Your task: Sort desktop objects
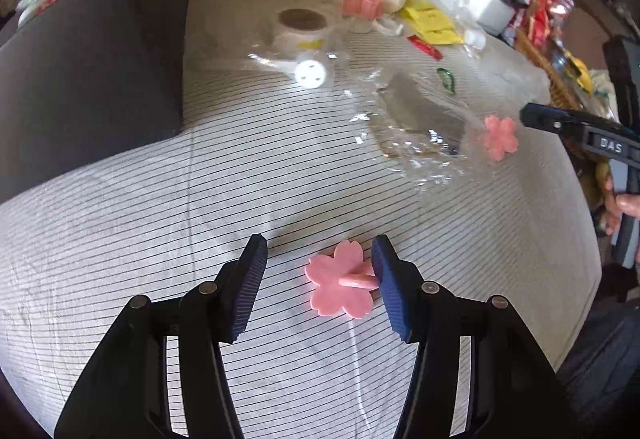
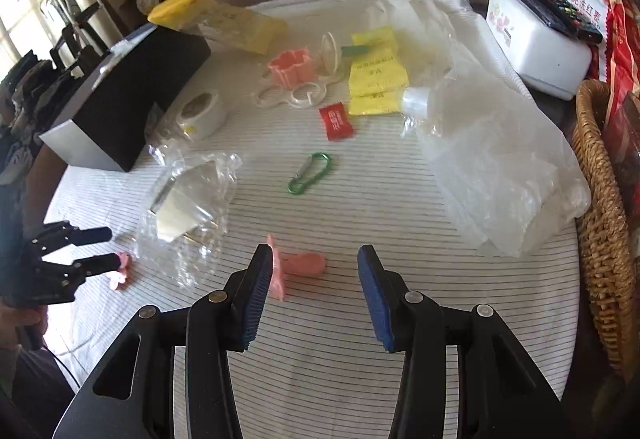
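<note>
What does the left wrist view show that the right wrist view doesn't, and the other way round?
Only the left wrist view shows the left gripper close up, open around the flat pink flower piece, its right finger touching the piece's handle, and the white four-hole disc.

Only the right wrist view shows the right gripper open, a second pink flower piece between its fingers, and the wicker basket.

Both show the green carabiner, black box, tape roll and red sachet.
</note>
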A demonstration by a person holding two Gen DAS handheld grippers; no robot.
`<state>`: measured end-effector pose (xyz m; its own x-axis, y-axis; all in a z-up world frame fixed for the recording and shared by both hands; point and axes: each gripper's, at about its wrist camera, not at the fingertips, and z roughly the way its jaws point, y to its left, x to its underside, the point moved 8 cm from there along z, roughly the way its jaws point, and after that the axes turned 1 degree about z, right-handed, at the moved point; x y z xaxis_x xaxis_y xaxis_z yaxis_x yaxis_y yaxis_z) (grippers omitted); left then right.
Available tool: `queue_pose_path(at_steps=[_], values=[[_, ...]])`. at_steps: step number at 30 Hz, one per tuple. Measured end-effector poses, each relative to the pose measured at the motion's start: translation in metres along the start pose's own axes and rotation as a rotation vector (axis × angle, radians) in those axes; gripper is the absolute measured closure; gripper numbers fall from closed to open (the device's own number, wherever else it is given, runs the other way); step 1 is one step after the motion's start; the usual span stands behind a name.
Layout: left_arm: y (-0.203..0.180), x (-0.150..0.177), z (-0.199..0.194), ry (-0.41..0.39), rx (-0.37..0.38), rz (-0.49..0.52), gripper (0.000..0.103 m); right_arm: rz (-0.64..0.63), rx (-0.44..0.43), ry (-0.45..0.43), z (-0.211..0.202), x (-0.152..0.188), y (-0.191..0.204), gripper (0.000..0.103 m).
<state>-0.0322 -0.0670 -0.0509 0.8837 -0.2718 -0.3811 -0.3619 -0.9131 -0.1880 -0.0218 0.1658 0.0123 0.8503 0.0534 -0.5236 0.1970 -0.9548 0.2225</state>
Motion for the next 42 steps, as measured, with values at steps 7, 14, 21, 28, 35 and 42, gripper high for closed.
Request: queue_pose_path(at_steps=[7, 14, 21, 28, 35, 42], values=[[0.041, 0.018, -0.014, -0.017, 0.004, -0.088, 0.052, -0.069, -0.058, -0.016, -0.002, -0.01, 0.043, 0.057], [0.057, 0.015, -0.041, -0.077, 0.139, -0.185, 0.057, -0.135, -0.118, -0.032, -0.002, -0.011, 0.081, 0.057], [0.022, 0.019, -0.035, -0.058, 0.024, -0.04, 0.096, -0.106, -0.11, -0.03, -0.001, -0.012, 0.077, 0.057], [0.029, 0.024, -0.032, -0.027, 0.344, -0.329, 0.098, -0.053, -0.119, -0.036, -0.008, -0.015, 0.061, 0.057], [-0.018, 0.023, 0.002, 0.042, 0.561, -0.409, 0.096, -0.06, -0.128, -0.027, -0.009, -0.012, 0.063, 0.057], [0.011, 0.022, -0.007, -0.014, 0.293, -0.306, 0.081, -0.059, -0.126, -0.035, -0.013, -0.013, 0.059, 0.057]])
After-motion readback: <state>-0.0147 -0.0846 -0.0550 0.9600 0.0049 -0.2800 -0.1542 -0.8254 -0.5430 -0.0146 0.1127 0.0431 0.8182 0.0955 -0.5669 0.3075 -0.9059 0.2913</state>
